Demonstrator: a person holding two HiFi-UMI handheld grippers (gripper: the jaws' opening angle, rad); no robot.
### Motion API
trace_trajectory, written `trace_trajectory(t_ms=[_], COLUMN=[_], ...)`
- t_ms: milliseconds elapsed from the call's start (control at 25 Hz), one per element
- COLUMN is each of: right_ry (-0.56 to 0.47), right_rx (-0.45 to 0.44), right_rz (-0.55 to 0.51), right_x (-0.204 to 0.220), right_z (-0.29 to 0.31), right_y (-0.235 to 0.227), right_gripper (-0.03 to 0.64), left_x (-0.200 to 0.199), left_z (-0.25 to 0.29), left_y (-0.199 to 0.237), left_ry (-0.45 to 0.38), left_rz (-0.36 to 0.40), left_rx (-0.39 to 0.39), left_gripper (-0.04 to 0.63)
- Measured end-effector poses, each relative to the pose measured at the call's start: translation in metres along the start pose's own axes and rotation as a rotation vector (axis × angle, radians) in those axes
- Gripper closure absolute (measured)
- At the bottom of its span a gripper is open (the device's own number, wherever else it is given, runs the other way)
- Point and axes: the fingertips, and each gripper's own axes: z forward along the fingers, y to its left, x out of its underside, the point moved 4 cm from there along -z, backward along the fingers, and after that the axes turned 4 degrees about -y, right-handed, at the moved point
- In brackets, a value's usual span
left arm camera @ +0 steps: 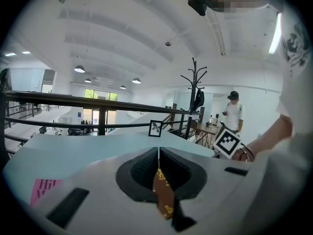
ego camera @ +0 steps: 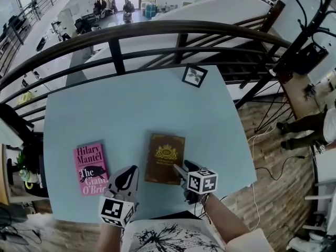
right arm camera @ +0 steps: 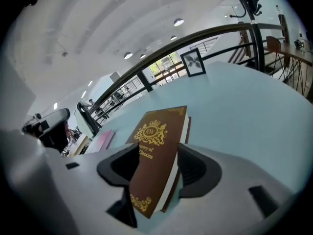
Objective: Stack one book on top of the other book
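Note:
A brown book (ego camera: 165,158) with gold print lies flat near the middle of the pale blue table (ego camera: 131,109). A pink paperback (ego camera: 90,168) lies to its left, apart from it. My right gripper (ego camera: 179,170) is at the brown book's near right corner. In the right gripper view the brown book (right arm camera: 159,151) sits between the wide jaws of the right gripper (right arm camera: 156,175), which is open. My left gripper (ego camera: 130,173) hovers between the two books, shut and empty. In the left gripper view, below the left gripper (left arm camera: 159,153), a strip of the brown book (left arm camera: 163,195) shows, and the pink paperback (left arm camera: 41,190) is at far left.
A small framed leaf picture (ego camera: 195,75) stands at the table's far edge. A dark curved railing (ego camera: 157,33) runs behind the table, with a drop to a lower floor beyond. A coat stand (ego camera: 310,30) and a person (ego camera: 315,127) are off to the right.

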Motion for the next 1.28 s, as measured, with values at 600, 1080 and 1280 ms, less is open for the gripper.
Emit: trace_trajectory(t_ms=[600, 1080, 1280], right_ry=[0.068, 0.05, 0.04], right_rx=[-0.022, -0.013, -0.003], right_rz=[0.188, 0.162, 0.158], right_x=[0.018, 0.018, 0.017], right_z=[0.027, 0.026, 0.024], right_y=[-0.014, -0.014, -0.013], right_gripper=[0.41, 0.408, 0.411], left_x=[0.056, 0.116, 0.143], left_z=[0.037, 0.082, 0.098], left_y=[0.003, 0.007, 0.011], left_ry=[0.224, 0.578, 0.672], left_rz=[-0.095, -0.286, -0.338], left_rx=[0.081, 0.131, 0.122], left_gripper=[0.581, 0.4, 0.357])
